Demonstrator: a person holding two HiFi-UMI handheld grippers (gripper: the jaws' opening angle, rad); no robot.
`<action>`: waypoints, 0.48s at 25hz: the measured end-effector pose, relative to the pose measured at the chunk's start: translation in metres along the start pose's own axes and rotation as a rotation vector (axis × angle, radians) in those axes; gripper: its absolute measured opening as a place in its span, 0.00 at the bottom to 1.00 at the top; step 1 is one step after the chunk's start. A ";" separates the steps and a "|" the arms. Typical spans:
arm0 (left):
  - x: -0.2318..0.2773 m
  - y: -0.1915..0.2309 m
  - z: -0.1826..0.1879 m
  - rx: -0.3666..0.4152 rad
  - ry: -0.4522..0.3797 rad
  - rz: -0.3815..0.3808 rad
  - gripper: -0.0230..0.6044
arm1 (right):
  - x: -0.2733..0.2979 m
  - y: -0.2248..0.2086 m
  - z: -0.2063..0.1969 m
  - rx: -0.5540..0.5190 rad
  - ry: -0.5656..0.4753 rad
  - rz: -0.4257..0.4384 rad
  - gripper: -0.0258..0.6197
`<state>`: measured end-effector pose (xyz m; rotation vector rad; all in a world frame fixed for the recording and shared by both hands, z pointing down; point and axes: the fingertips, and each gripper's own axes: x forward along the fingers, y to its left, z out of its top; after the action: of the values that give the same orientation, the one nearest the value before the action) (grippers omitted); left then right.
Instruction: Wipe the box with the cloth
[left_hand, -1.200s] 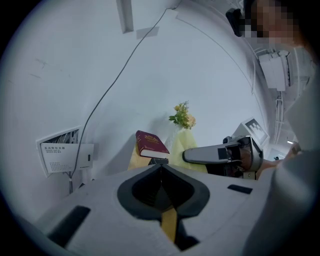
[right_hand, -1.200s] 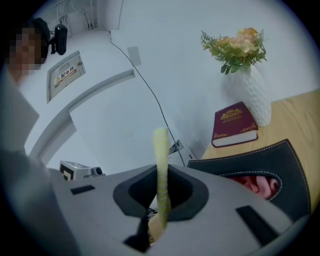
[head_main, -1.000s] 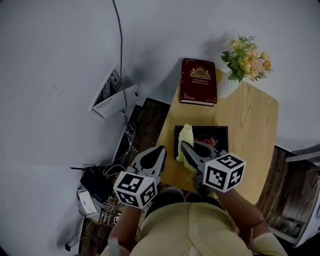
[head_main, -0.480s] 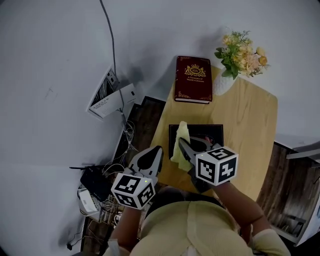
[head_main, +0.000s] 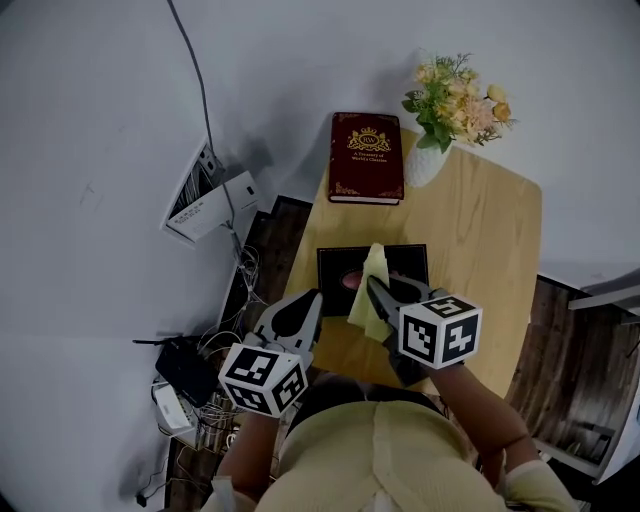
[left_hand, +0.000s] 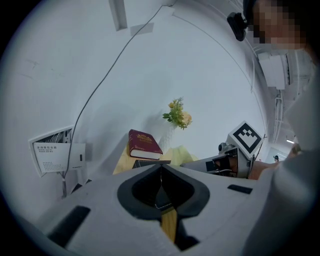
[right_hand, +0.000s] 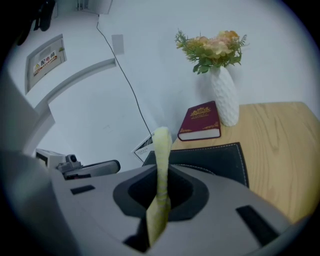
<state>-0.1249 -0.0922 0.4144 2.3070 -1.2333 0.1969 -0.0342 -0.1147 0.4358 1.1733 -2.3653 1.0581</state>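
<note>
The right gripper (head_main: 374, 291) is clamped on the yellow cloth (head_main: 367, 306), and the black box (head_main: 336, 264) lies flat on the table (head_main: 480, 240) just beyond its tips at about 12 o'clock, long side running 9 to 3. The left gripper (head_main: 309, 300), jaws closed on nothing, hangs at the right one's 9 o'clock off the table edge, so the right one looks better placed to wipe

Left gripper (head_main: 310, 300) jaws together, empty; right gripper (head_main: 374, 288) jaws clamped on cloth (head_main: 375, 264).
</note>
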 end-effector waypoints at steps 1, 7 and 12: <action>0.002 -0.003 0.000 0.003 0.003 -0.006 0.07 | -0.004 -0.004 0.000 0.005 -0.005 -0.009 0.10; 0.014 -0.021 -0.005 0.023 0.035 -0.049 0.07 | -0.028 -0.033 0.003 0.047 -0.046 -0.072 0.10; 0.027 -0.037 -0.007 0.041 0.052 -0.092 0.07 | -0.047 -0.058 0.003 0.080 -0.079 -0.126 0.10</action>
<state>-0.0790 -0.0917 0.4159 2.3730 -1.1042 0.2502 0.0405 -0.1137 0.4361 1.3973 -2.2907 1.0919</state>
